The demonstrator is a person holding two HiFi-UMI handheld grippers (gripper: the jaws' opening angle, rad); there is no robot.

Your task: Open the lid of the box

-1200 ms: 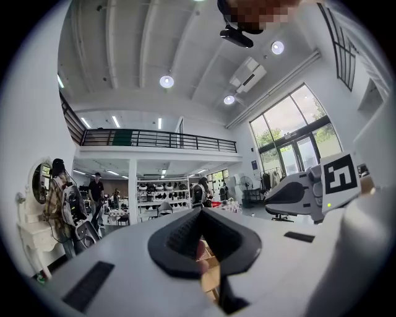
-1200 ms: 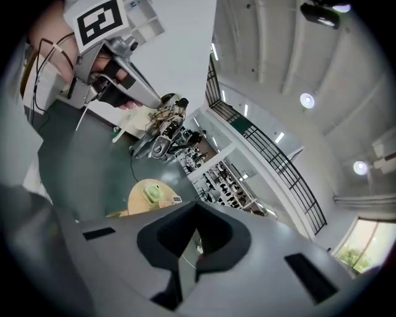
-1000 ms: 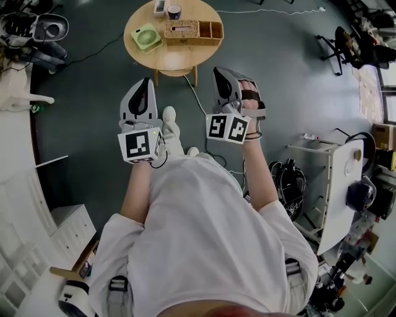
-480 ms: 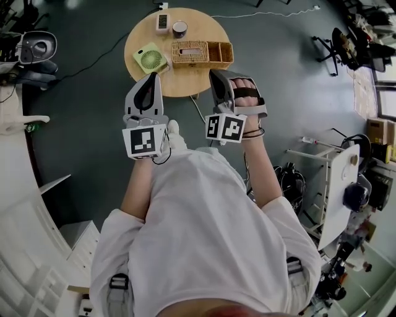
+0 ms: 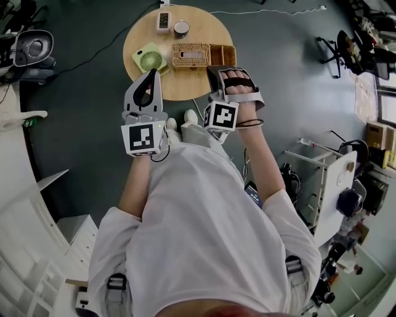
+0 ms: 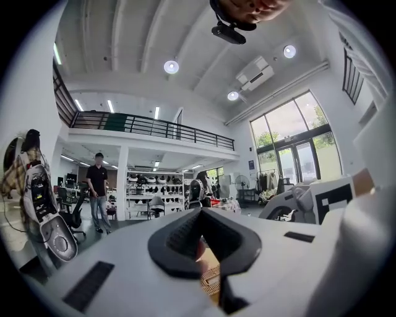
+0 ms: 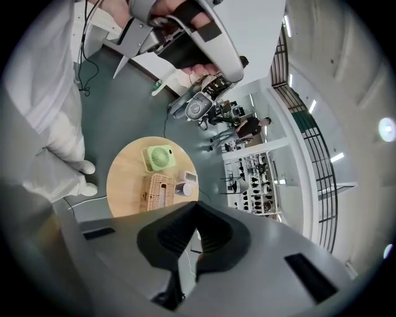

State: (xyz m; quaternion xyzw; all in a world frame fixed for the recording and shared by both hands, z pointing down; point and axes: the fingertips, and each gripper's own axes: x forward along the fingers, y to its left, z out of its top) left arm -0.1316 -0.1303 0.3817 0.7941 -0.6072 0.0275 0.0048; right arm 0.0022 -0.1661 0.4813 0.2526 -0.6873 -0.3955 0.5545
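Note:
The wicker box (image 5: 190, 54), its lid down, lies on a round wooden table (image 5: 185, 86) ahead of me; the right gripper view shows the box (image 7: 159, 192) from high above. My left gripper (image 5: 150, 74) hangs over the table's near edge, just below a green fan (image 5: 150, 60). It points up into the room, and its jaws (image 6: 199, 213) are shut with nothing between them. My right gripper (image 5: 216, 70) hovers near the box's right end, above the table, also shut and empty (image 7: 197, 207). Neither gripper touches the box.
Open wicker compartments (image 5: 221, 54) adjoin the box on the right. A small round container (image 5: 181, 27) and a white device (image 5: 164, 20) stand at the table's far side. A cable (image 5: 266, 11) runs over the floor. A person (image 6: 97, 186) stands far off in the hall.
Both grippers have come forward from in front of the table to over its near edge. The right gripper has turned and now sits beside the box's right end.

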